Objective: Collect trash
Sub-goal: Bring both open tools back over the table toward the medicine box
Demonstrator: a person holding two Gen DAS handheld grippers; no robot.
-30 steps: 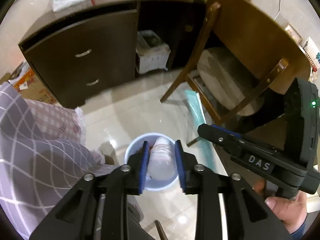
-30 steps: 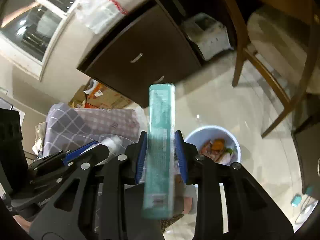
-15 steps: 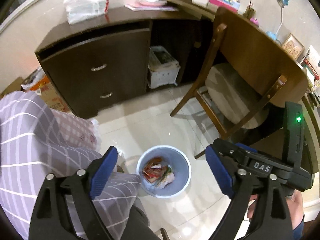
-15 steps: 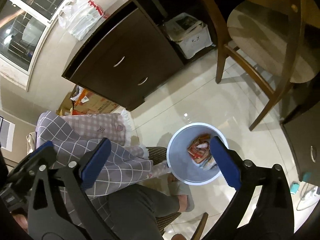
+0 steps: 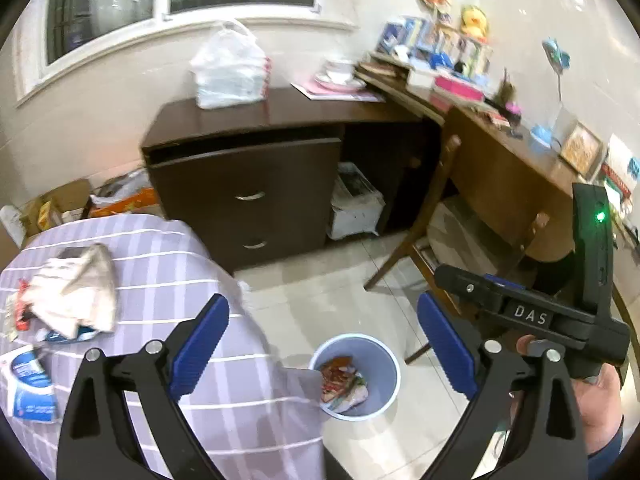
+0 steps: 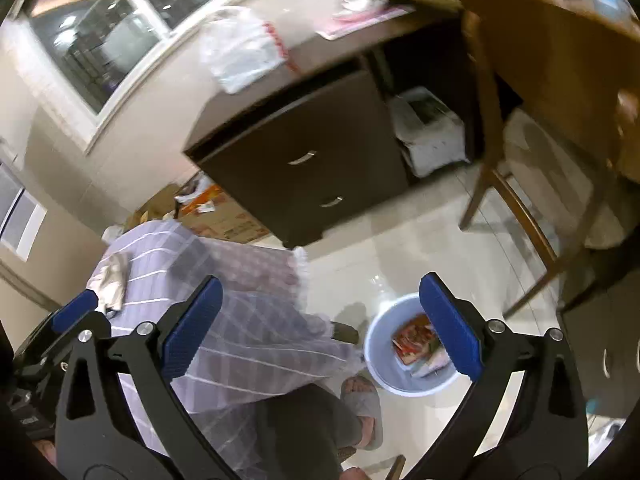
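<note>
Tiled floor, blue bin (image 5: pixel 354 376) below between your claws, wrappers inside. Left claw (image 5: pixel 322 346) and right claw (image 6: pixel 320 322) both spread, empty, jaws just opened. Remaining trash: crumpled paper (image 5: pixel 74 292) on checked bedcover (image 5: pixel 180 264), up-left of left claw, long axis roughly upright in view. Left hand nearer, in my judgement.

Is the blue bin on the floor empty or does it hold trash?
It holds trash: the blue bin stands upright, with colourful wrappers visible inside, well below its rim.
</note>
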